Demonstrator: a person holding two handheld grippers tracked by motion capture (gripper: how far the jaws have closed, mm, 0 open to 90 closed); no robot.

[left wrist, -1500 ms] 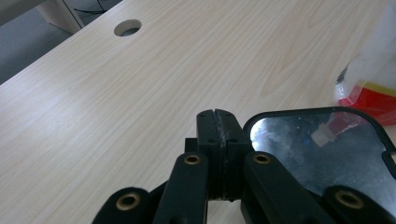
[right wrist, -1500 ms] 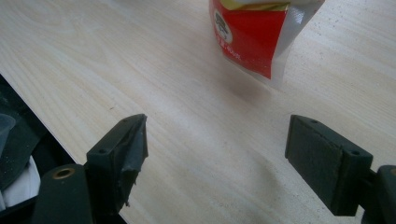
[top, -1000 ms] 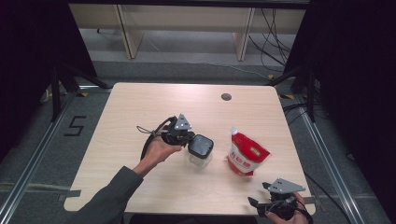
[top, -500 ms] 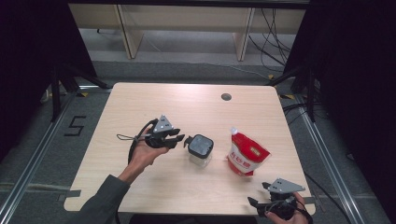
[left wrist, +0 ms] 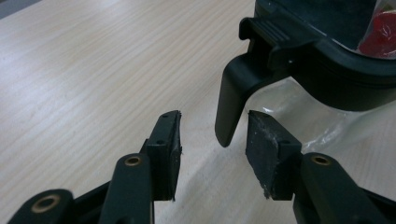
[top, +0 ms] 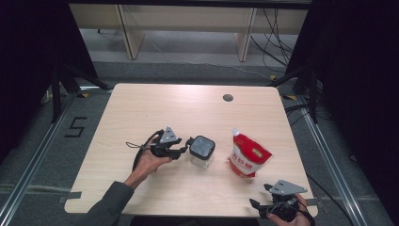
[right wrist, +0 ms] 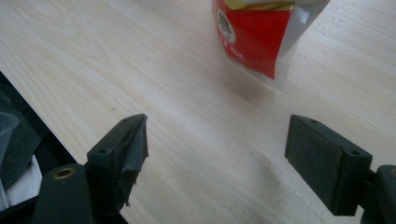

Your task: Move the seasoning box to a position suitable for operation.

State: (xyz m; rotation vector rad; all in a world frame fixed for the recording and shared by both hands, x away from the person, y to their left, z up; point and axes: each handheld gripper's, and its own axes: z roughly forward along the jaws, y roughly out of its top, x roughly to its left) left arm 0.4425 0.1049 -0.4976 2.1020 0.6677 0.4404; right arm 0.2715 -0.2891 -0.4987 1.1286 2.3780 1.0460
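Left hand-held gripper (left wrist: 212, 133) half-open, its jaws just widening around the clasp (left wrist: 233, 98) of a frame-cropped jar (left wrist: 327, 60), pads clear.

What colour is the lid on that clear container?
Black; the lid shows best in the high view, on the clear container.

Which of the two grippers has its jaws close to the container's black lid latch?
The left gripper: the latch hangs by its pads, apart. The right gripper faces only the red pouch.

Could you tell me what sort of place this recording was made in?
Probably a lab or recording booth, not a home: a bare wooden table stands between black curtains, with metal floor rails, loose cables and a taped floor mark.
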